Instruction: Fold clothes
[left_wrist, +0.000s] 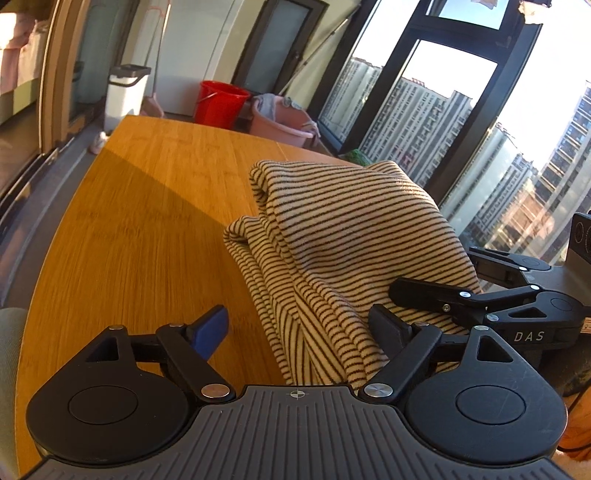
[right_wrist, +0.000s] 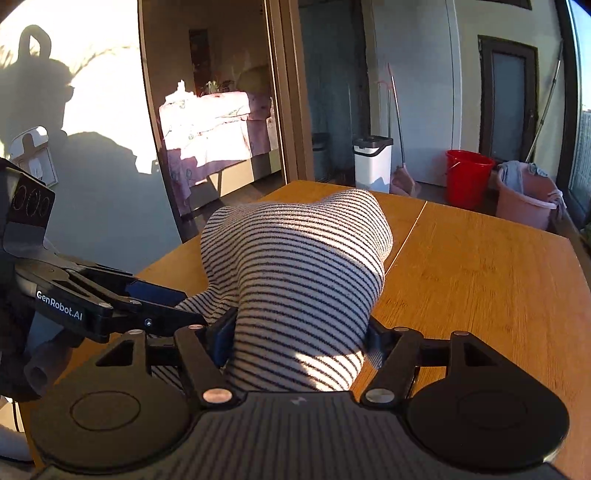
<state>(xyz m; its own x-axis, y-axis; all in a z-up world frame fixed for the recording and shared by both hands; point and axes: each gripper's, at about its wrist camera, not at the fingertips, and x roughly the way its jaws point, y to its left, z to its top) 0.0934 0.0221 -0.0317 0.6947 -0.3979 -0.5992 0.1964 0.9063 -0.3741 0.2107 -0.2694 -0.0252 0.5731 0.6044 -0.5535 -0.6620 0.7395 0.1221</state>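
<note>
Striped garment (left_wrist: 332, 236) is bunched between both grippers on the wooden table (left_wrist: 147, 206): right gripper (right_wrist: 299, 332) clamps it, left gripper (left_wrist: 299, 328) gapes wide alongside.

Low, warm sun enters through the windows (left_wrist: 424, 122), gilding the wooden table (left_wrist: 147, 221); a hard diagonal shadow crosses it. Sky blown out. Glare whitens the wall (right_wrist: 103, 92), carrying a sharp silhouette, possibly the operator's. Strong fisheye bending at edges. Striped garment (right_wrist: 295, 266) dappled, slightly soft.
</note>
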